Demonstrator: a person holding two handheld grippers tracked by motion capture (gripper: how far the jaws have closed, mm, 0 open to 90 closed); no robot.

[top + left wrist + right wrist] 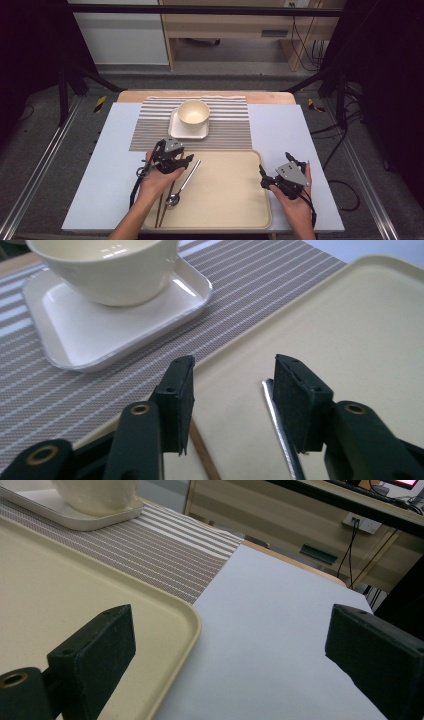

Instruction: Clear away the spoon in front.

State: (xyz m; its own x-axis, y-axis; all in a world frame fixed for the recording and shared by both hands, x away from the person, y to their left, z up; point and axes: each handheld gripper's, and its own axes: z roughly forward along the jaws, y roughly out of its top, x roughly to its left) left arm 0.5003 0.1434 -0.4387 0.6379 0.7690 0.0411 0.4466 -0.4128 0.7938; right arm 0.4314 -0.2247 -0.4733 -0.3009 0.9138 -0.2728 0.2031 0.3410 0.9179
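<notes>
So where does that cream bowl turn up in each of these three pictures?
High view: the cream bowl sits upper centre, on the white square plate.
Left gripper view: the bowl is top left, cut by the edge.
Right gripper view: its base is top left.
Shared landmark: the striped placemat.

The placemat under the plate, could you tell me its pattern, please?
Brown and white stripes on the placemat; clearest in the left gripper view.
</notes>
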